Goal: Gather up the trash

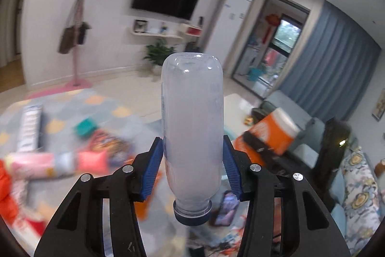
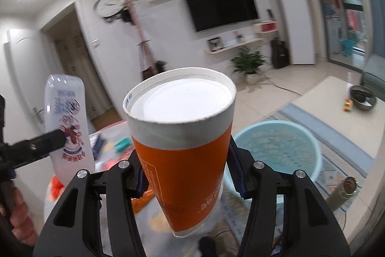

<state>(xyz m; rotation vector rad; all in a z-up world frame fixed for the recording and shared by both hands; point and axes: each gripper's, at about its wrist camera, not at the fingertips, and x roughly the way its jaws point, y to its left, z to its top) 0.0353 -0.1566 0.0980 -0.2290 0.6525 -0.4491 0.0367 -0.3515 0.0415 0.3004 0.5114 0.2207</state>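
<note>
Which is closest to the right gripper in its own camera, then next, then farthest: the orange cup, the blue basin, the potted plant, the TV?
1. Orange cup: clamped in the right gripper.
2. Blue basin: on the rug, lower right.
3. Potted plant: on the floor by the far wall.
4. TV: on that wall above the plant; nearly as far.

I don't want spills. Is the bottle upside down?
Yes, upside down. The bottle has its blue cap at the bottom, clamped in the left gripper.

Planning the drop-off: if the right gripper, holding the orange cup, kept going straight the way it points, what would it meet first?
Probably the light blue basin, low ahead just right of the orange cup; depth is unclear.
</note>
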